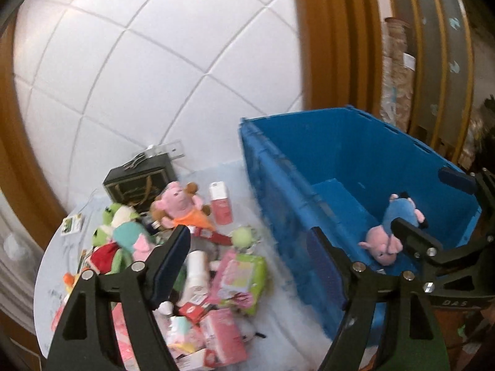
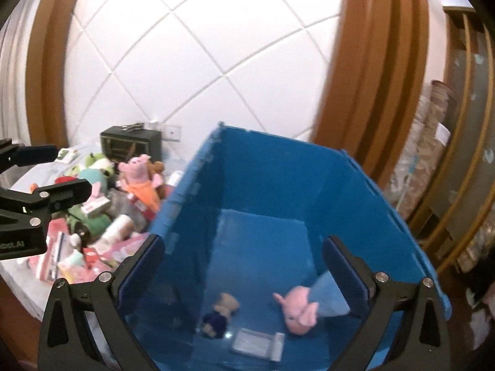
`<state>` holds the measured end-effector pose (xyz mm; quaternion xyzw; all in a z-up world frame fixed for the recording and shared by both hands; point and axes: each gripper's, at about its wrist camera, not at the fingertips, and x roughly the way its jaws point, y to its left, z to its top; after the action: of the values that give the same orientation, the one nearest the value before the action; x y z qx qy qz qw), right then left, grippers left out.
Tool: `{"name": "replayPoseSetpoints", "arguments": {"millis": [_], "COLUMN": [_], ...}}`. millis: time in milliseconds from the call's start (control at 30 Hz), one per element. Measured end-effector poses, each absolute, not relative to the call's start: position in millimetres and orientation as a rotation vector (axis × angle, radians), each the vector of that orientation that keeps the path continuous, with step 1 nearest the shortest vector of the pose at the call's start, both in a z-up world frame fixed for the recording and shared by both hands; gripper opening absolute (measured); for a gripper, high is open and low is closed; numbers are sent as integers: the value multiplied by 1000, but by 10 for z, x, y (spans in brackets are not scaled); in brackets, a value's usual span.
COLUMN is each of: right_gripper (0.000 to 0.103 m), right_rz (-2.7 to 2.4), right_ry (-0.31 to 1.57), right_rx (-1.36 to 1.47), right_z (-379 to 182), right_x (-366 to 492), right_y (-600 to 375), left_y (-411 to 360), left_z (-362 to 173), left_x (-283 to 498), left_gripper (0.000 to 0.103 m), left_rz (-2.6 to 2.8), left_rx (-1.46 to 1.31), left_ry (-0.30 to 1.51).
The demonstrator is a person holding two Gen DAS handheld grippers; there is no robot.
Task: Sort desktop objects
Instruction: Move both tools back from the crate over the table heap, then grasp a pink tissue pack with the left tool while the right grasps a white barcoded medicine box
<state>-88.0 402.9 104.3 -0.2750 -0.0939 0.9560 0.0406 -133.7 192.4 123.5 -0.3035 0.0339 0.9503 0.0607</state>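
Right wrist: one blue bin (image 2: 198,185), two plush toys (image 2: 298,310).

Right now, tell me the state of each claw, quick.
Left claw: open, holding nothing, over the toy pile's edge.
Right claw: open, holding nothing, above the blue bin.
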Motion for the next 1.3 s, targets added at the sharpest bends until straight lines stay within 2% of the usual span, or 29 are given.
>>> {"name": "replayPoseSetpoints", "arguments": {"millis": [400, 600, 800, 1033, 1300], "right_gripper": [103, 103, 103, 103, 103], "right_rz": [3092, 3125, 3089, 3030, 2994], "right_ry": [-293, -269, -242, -181, -125], "right_rx": [-846, -1001, -1211, -1403, -1591], "right_z": [1087, 747, 254, -237, -635], "right_x": [-1067, -1355, -1600, -1673, -1559], "right_y": [2919, 2493, 2250, 2171, 2073], "left_y": [615, -15, -438, -655, -366], "left_z": [874, 506, -42, -660, -1183], "left_x": [-1313, -1310, -1271, -1118, -1092], "left_gripper": [77, 77, 77, 77, 77], "left_rz": [2980, 3029, 3034, 2947, 2782], "left_rx": [-988, -1096, -1283, -1458, -1578], "left_ry": [-66, -148, -141, -230, -228]}}
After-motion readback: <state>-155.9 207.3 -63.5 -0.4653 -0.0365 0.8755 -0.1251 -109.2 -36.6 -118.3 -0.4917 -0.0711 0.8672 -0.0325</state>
